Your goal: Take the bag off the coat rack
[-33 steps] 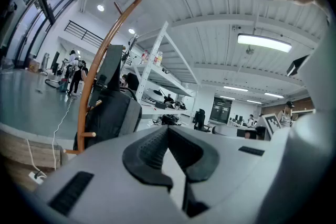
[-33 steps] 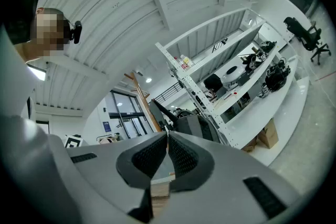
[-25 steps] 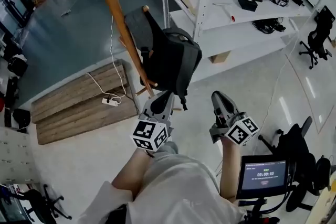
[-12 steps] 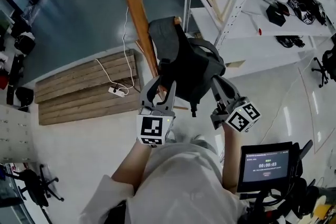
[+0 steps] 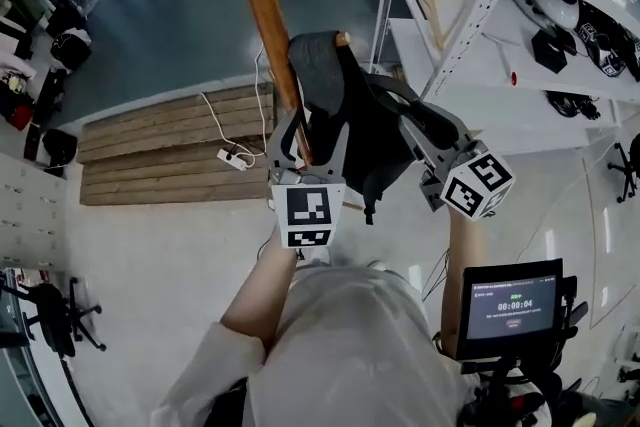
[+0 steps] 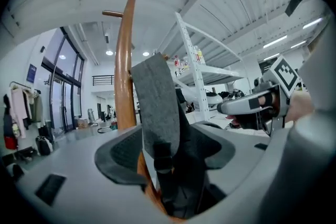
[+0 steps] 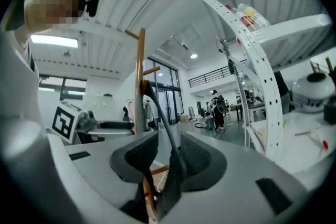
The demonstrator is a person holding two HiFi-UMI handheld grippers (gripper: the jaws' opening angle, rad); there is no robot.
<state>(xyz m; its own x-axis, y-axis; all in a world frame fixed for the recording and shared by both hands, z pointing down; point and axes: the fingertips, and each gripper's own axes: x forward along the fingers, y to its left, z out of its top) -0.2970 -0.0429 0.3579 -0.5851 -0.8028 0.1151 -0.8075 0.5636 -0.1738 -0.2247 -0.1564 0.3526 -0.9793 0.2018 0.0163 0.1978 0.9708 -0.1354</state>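
Note:
A dark backpack (image 5: 365, 140) hangs from a peg of the wooden coat rack (image 5: 262, 5). My left gripper (image 5: 305, 130) is at the bag's left side next to the pole. In the left gripper view its jaws are opening, and a wide grey strap (image 6: 156, 107) stands between them (image 6: 168, 152) without being pressed. My right gripper (image 5: 418, 120) is at the bag's right shoulder. Its jaws are also opening, and in the right gripper view a thin dark strap (image 7: 164, 123) runs up between them (image 7: 169, 157) to the rack (image 7: 140, 86).
White metal shelving (image 5: 450, 35) with gear on it stands close on the right. Wooden boards (image 5: 160, 160) and a white power strip (image 5: 232, 156) lie on the floor to the left. A small screen (image 5: 510, 308) sits lower right, and an office chair (image 5: 50, 315) lower left.
Both grippers have come up from below the bag to its straps. Their jaws, shut a second ago, have spread apart. The bag still hangs on the rack.

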